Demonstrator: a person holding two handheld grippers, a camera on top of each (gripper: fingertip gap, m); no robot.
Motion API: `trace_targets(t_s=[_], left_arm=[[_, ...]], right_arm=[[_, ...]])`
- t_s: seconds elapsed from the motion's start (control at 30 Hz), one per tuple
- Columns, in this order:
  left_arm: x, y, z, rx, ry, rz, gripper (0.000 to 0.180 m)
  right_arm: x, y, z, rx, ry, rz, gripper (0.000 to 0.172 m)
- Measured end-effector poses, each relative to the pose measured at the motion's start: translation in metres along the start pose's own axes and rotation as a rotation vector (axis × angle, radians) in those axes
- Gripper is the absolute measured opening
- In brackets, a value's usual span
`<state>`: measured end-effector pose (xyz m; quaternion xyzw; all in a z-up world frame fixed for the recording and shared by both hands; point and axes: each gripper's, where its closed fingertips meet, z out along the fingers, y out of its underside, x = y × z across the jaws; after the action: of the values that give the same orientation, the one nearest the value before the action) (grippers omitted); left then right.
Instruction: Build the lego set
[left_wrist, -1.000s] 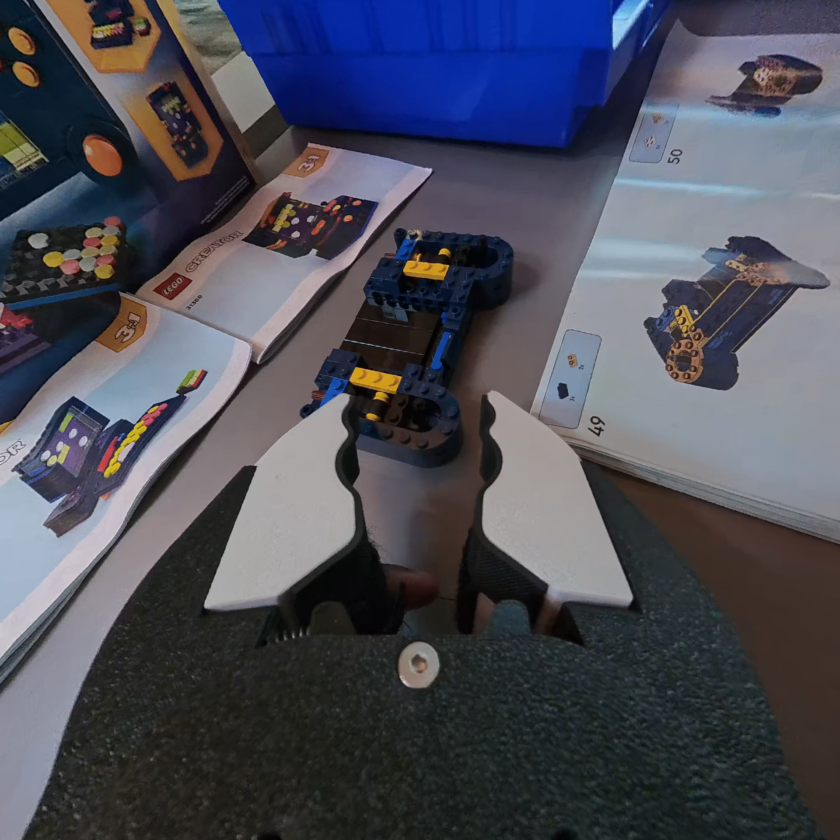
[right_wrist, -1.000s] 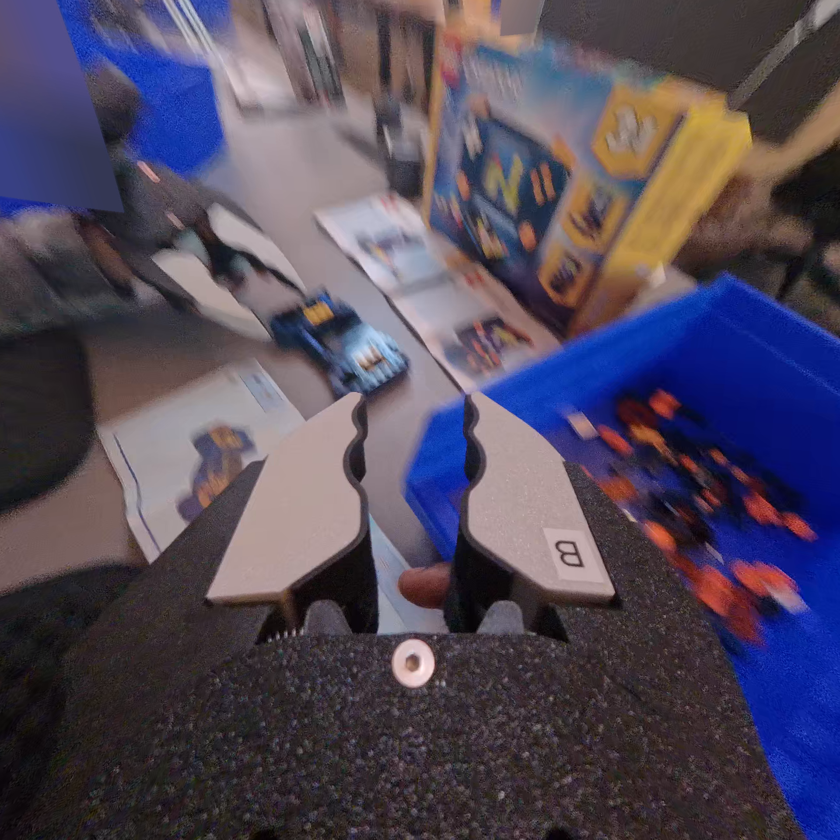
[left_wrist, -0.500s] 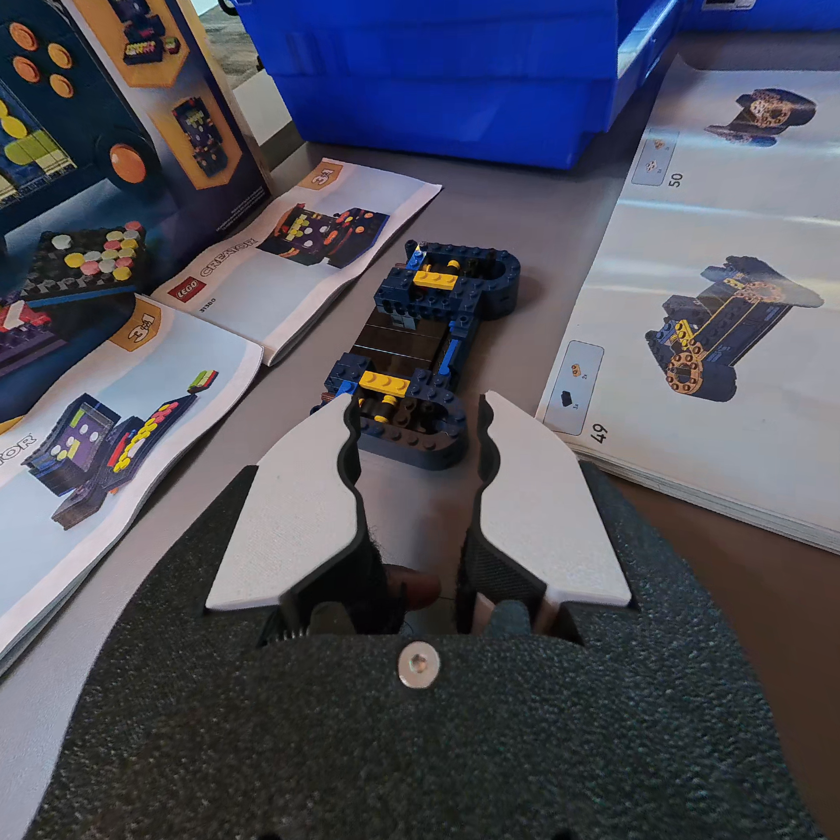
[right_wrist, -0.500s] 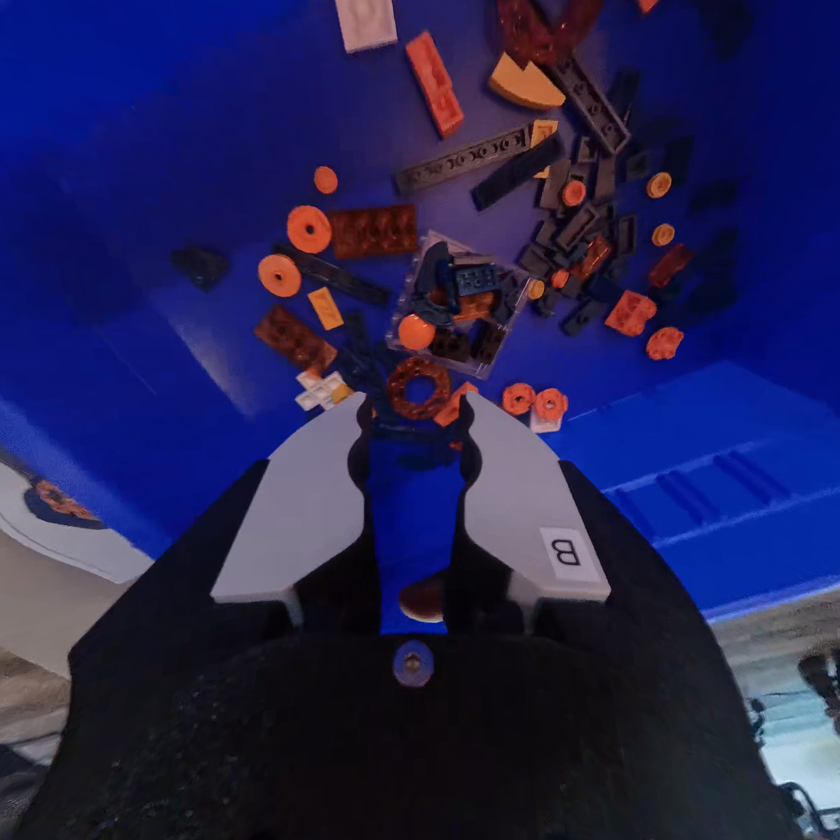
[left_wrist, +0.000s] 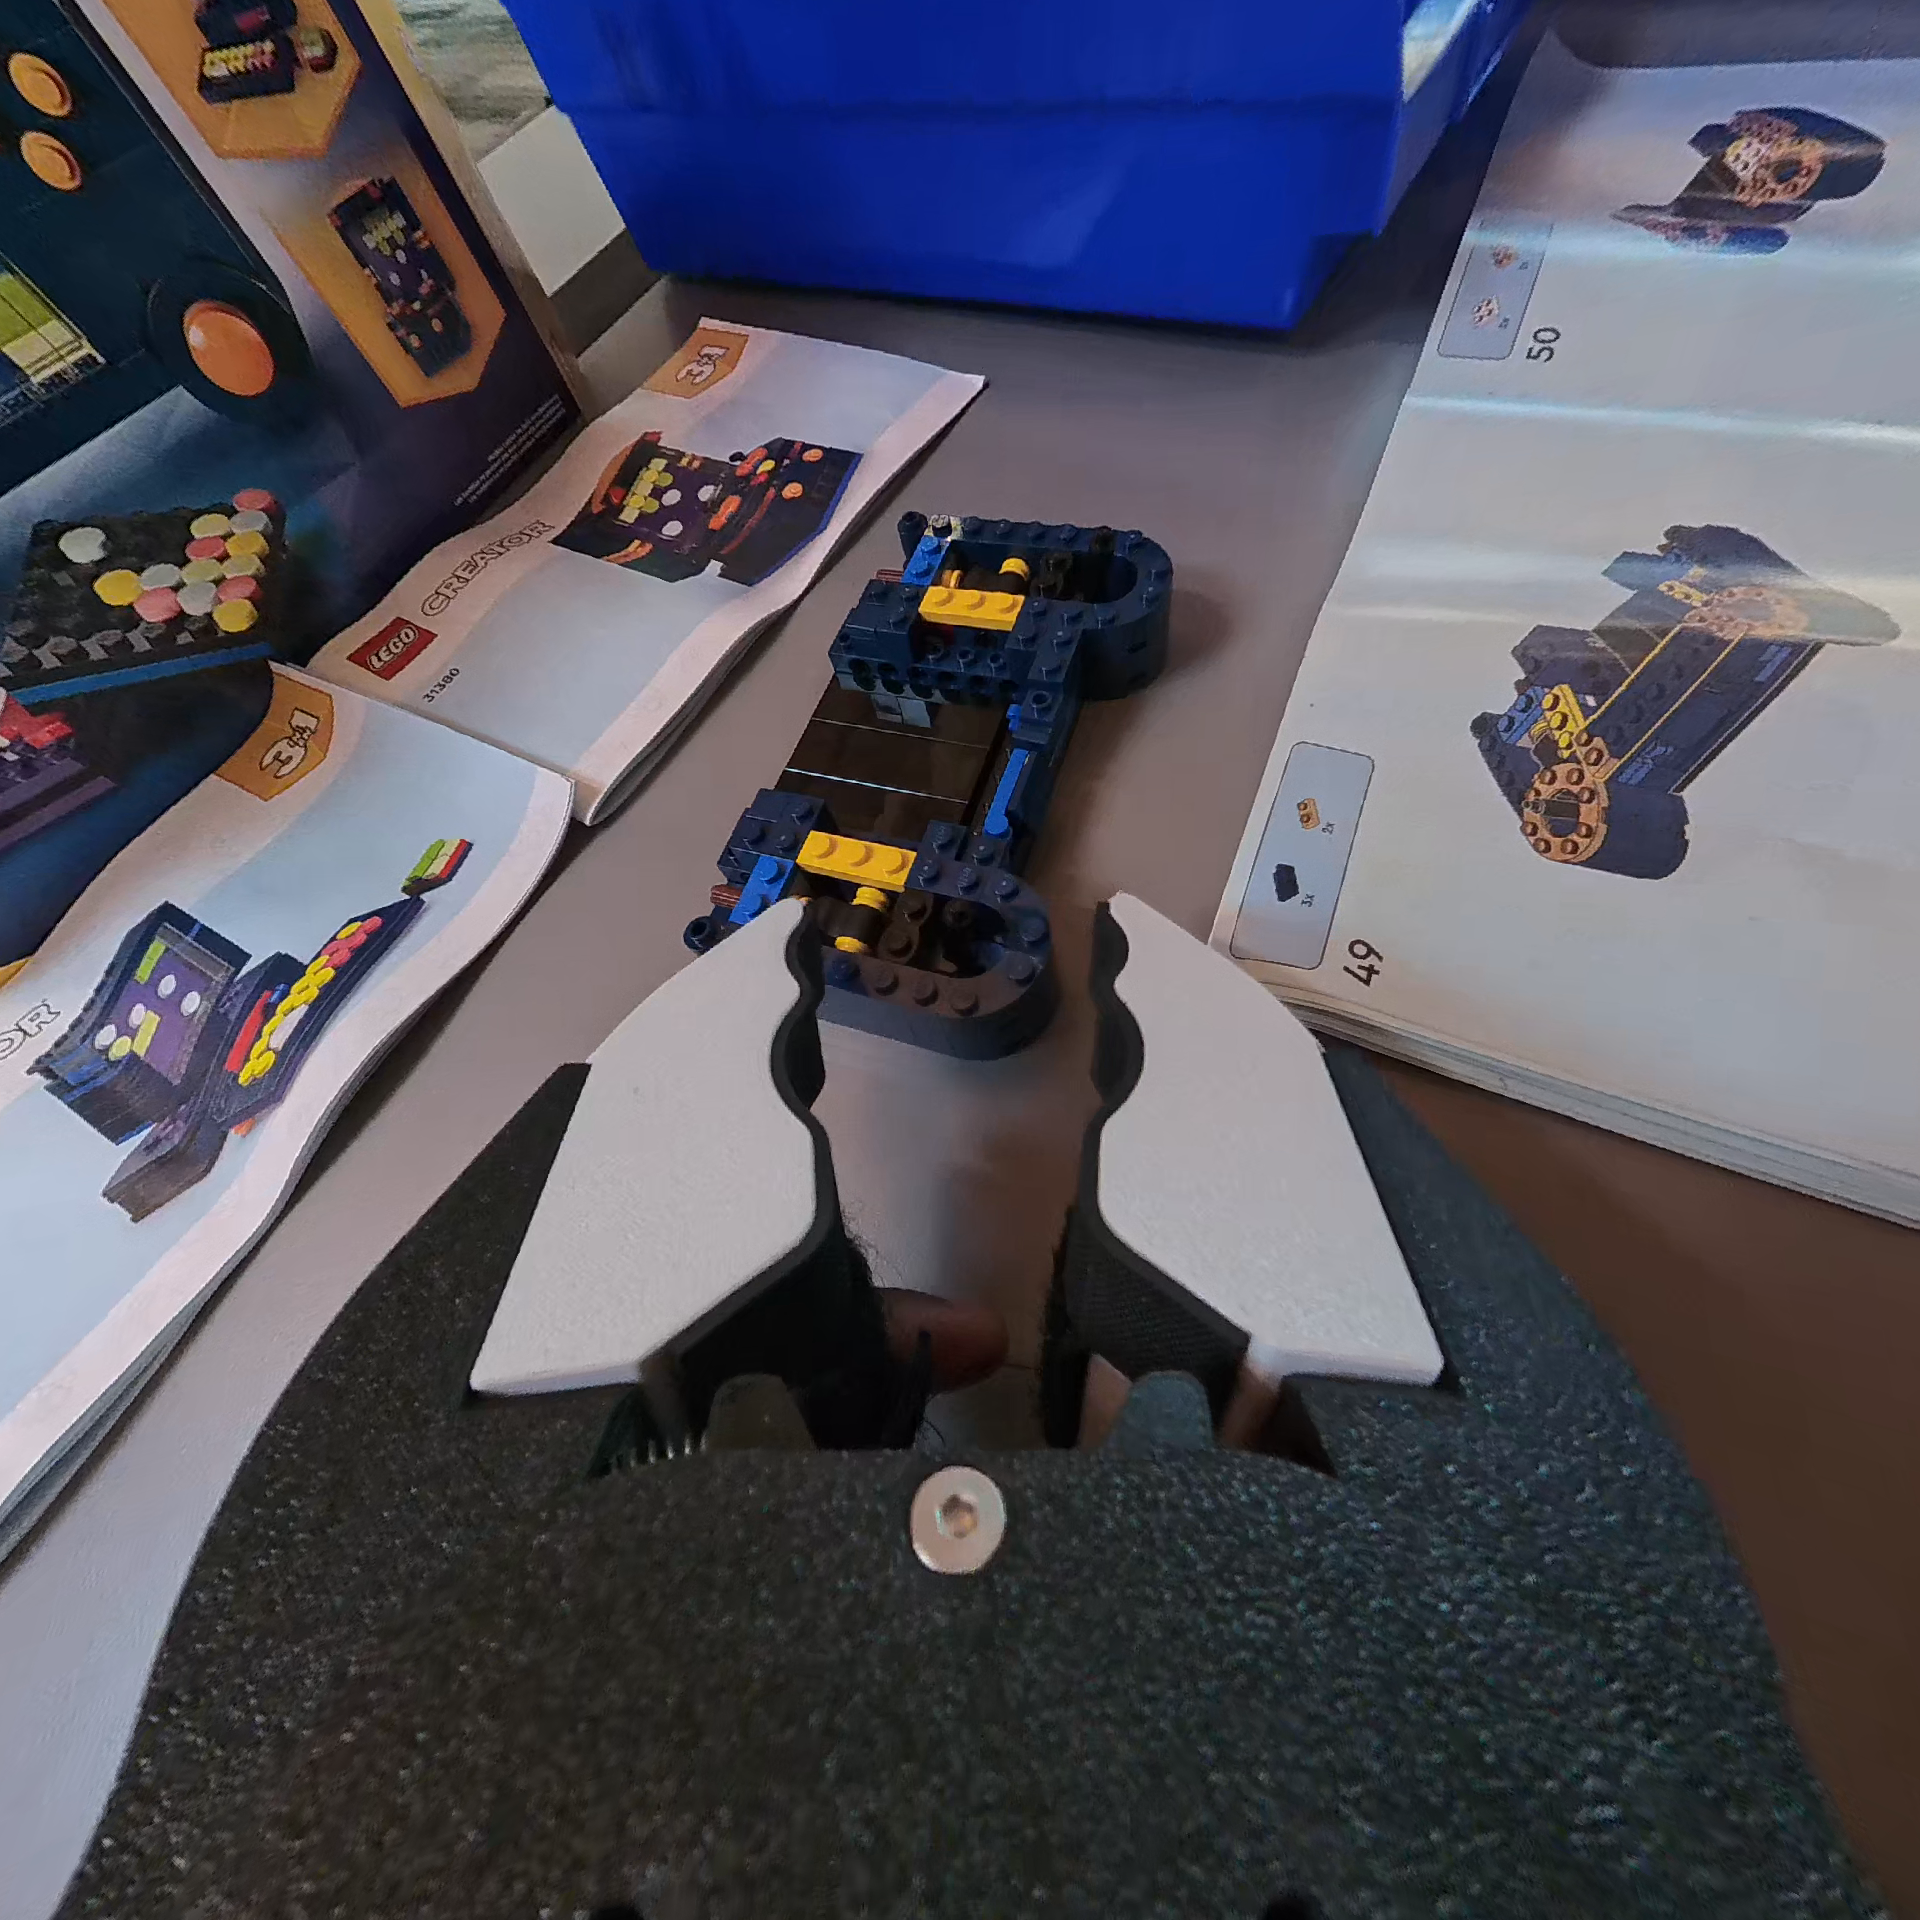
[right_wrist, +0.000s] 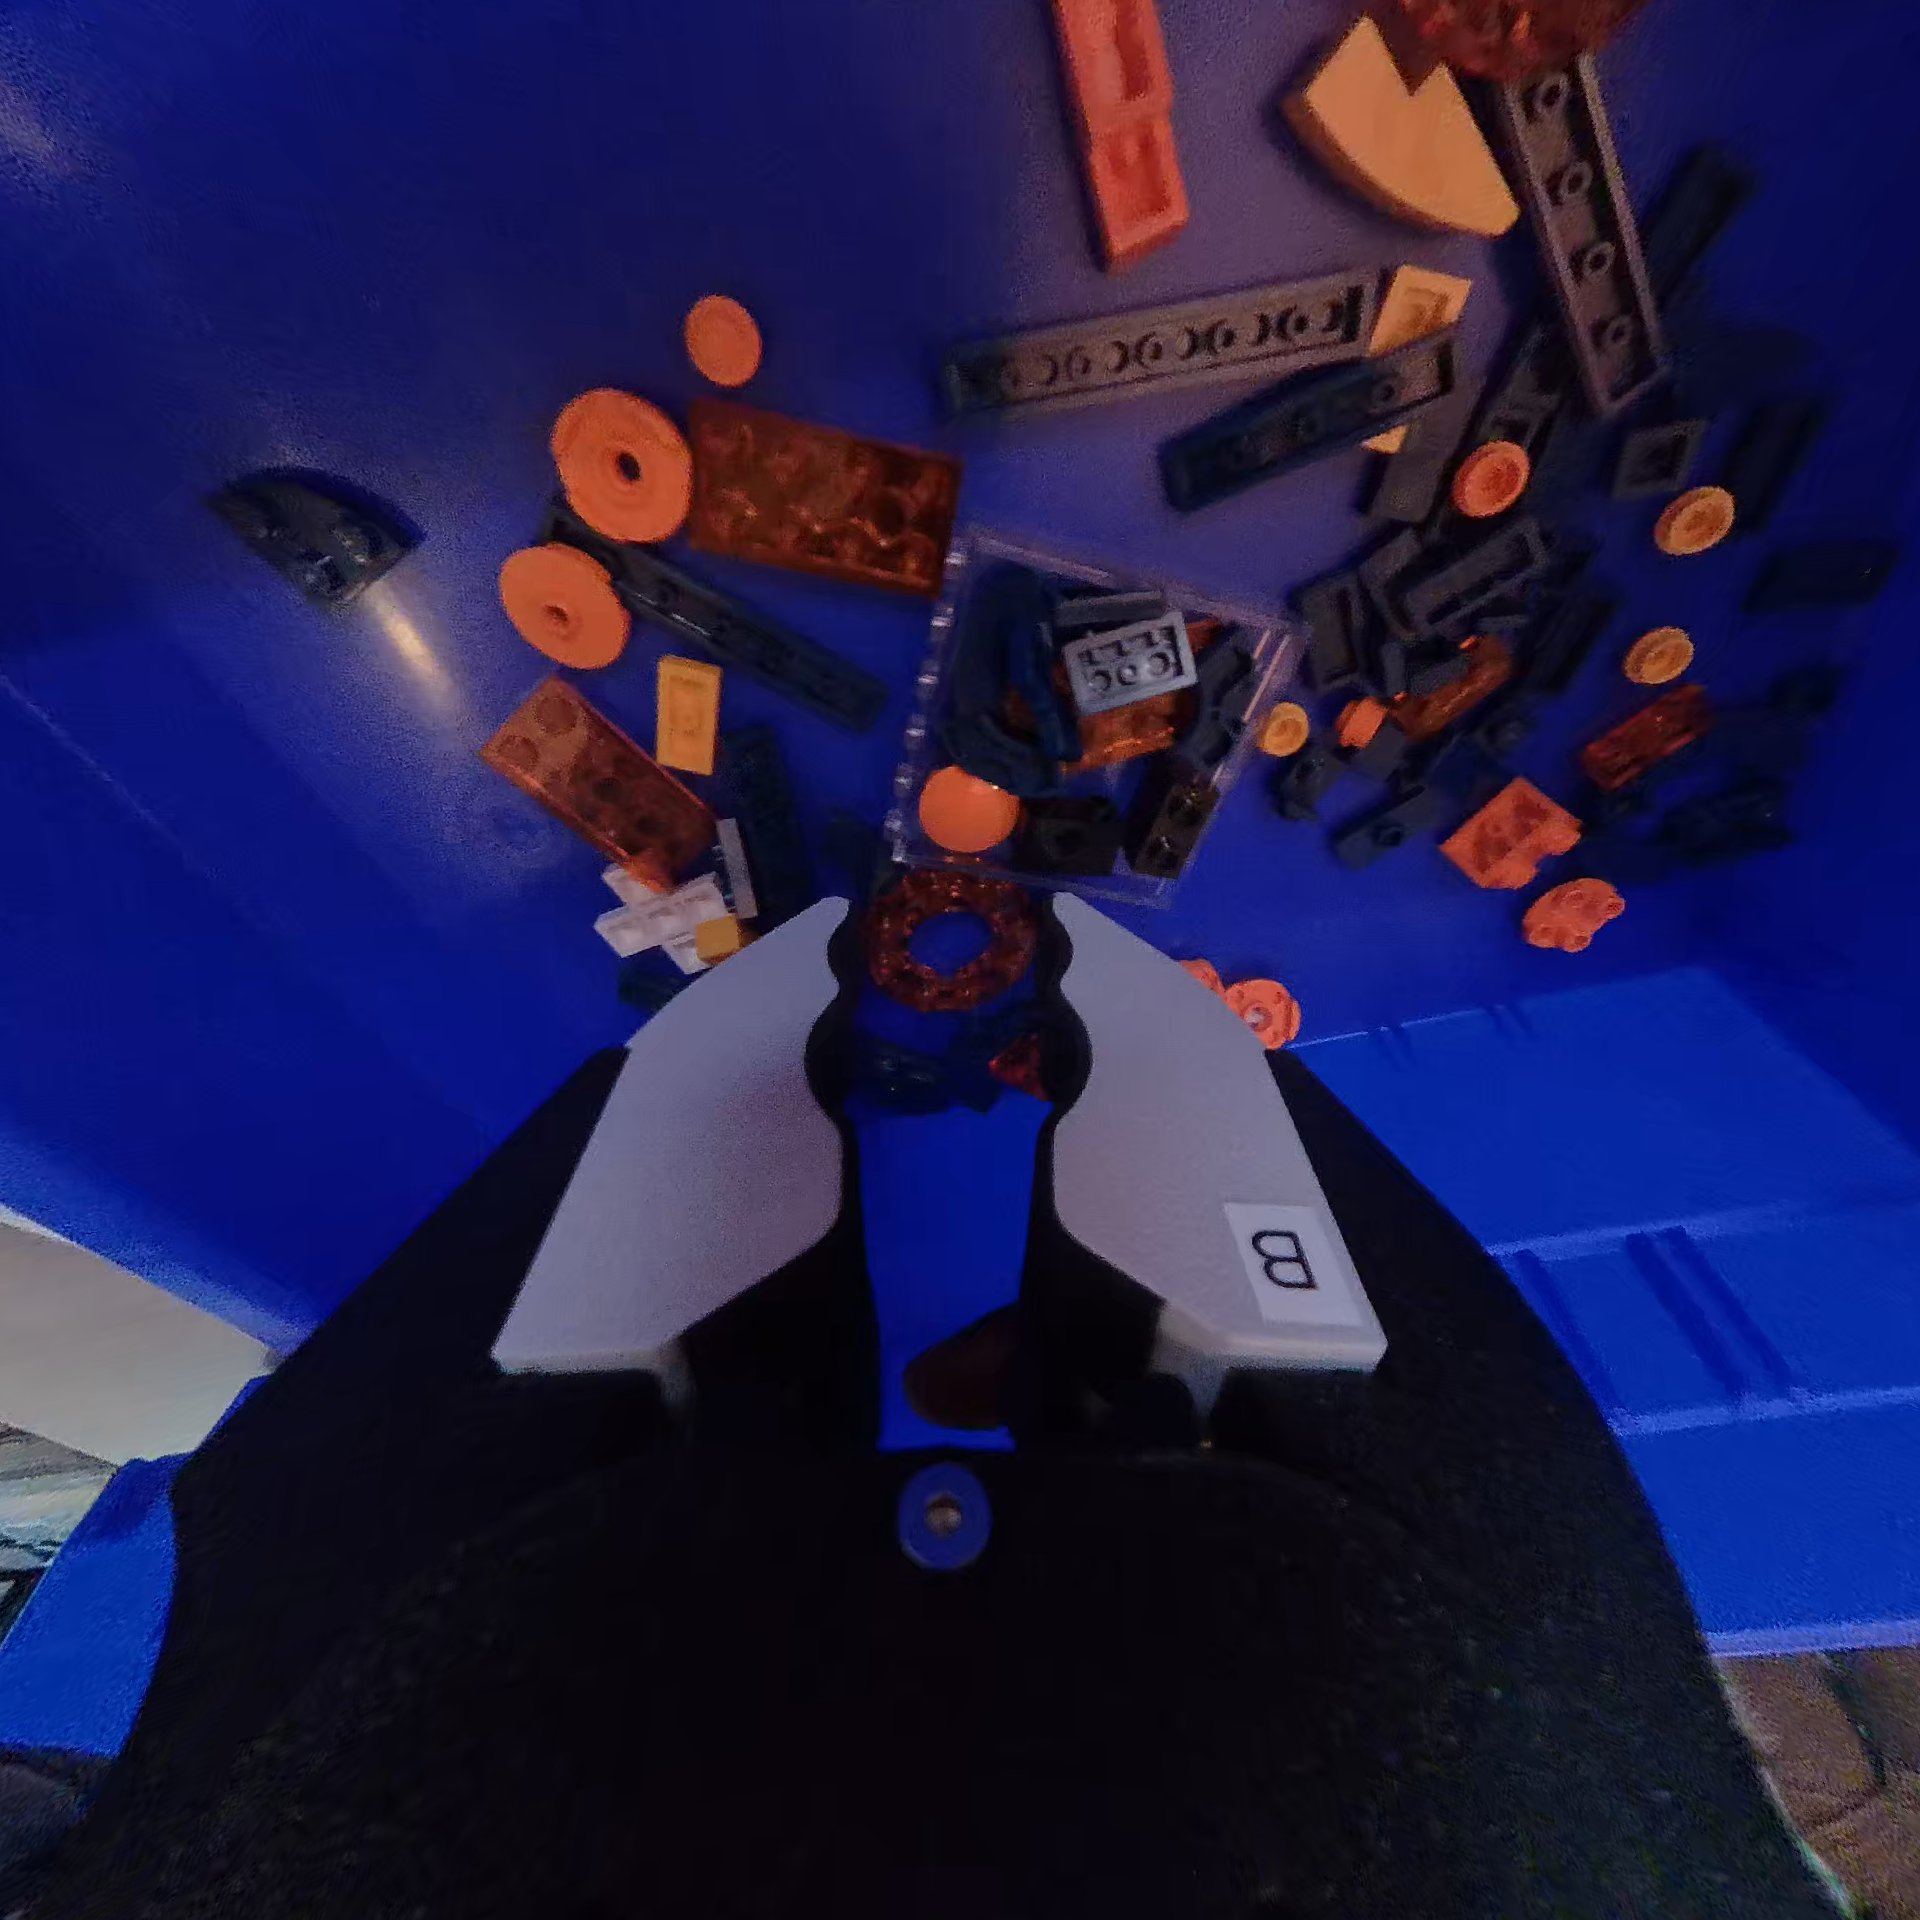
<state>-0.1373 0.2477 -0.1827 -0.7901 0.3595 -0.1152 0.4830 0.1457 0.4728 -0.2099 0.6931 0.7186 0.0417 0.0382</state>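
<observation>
In the left wrist view, a long dark blue brick model (left_wrist: 935, 748) with yellow and blue parts lies on the grey table. My left gripper (left_wrist: 956, 904) is open around its near rounded end. The left fingertip (left_wrist: 748, 966) is at the model's side, and a gap shows at the right fingertip. In the right wrist view, my right gripper (right_wrist: 948, 904) is down inside a blue bin (right_wrist: 312, 260). It is shut on a translucent orange ring (right_wrist: 951, 994) that lies on the bin floor; the black pads meet its two sides.
Loose orange, dark and tan bricks surround the ring, and a clear square piece (right_wrist: 1081, 717) holding small parts lies just beyond it. On the table are an open instruction book (left_wrist: 1662, 520), two booklets (left_wrist: 675, 540) (left_wrist: 208, 987), a printed box (left_wrist: 208, 260) and the blue bin (left_wrist: 987, 156). One gripper's finger ends stand about 35 cm off the other's.
My right gripper swung from above the table into the bin, dropped to the orange ring, and its jaws narrowed onto it. My left gripper hardly moved.
</observation>
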Motion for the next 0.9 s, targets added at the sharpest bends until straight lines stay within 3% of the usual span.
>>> trace_targets(t_s=[0.17,0.27,0.33,0.43,0.57,0.67,0.77,0.83,0.9], left_arm=[[-0.001,0.000,0.000,0.001,-0.004,-0.007,0.049],[-0.006,-0.002,-0.002,0.019,-0.030,-0.021,0.049],[-0.012,-0.008,-0.006,0.068,-0.060,-0.037,0.050],[-0.022,-0.034,-0.021,0.270,-0.101,-0.120,0.049],[-0.008,-0.085,-0.056,0.627,0.077,-0.264,0.038],[0.024,-0.107,-0.066,0.729,0.290,-0.264,0.039],[0.046,-0.124,-0.065,0.790,0.449,-0.386,0.052],[0.060,-0.135,-0.068,0.829,0.591,-0.507,0.056],[0.067,-0.139,-0.068,0.820,0.673,-0.578,0.056]], right_arm=[[-0.004,0.008,-0.002,-0.030,-0.005,-0.039,0.032],[-0.004,0.004,-0.026,0.059,0.086,-0.026,0.031],[-0.017,-0.019,-0.060,0.259,0.174,-0.047,0.031],[-0.062,-0.076,-0.132,0.682,0.401,-0.220,0.031],[-0.161,-0.131,-0.217,1.189,0.718,-0.463,0.031],[-0.228,-0.152,-0.240,1.468,0.794,-0.574,0.031],[-0.268,-0.162,-0.240,1.753,0.677,-0.576,0.031],[-0.277,-0.166,-0.233,1.855,0.609,-0.543,0.031],[-0.279,-0.172,-0.223,1.864,0.600,-0.528,0.031]])
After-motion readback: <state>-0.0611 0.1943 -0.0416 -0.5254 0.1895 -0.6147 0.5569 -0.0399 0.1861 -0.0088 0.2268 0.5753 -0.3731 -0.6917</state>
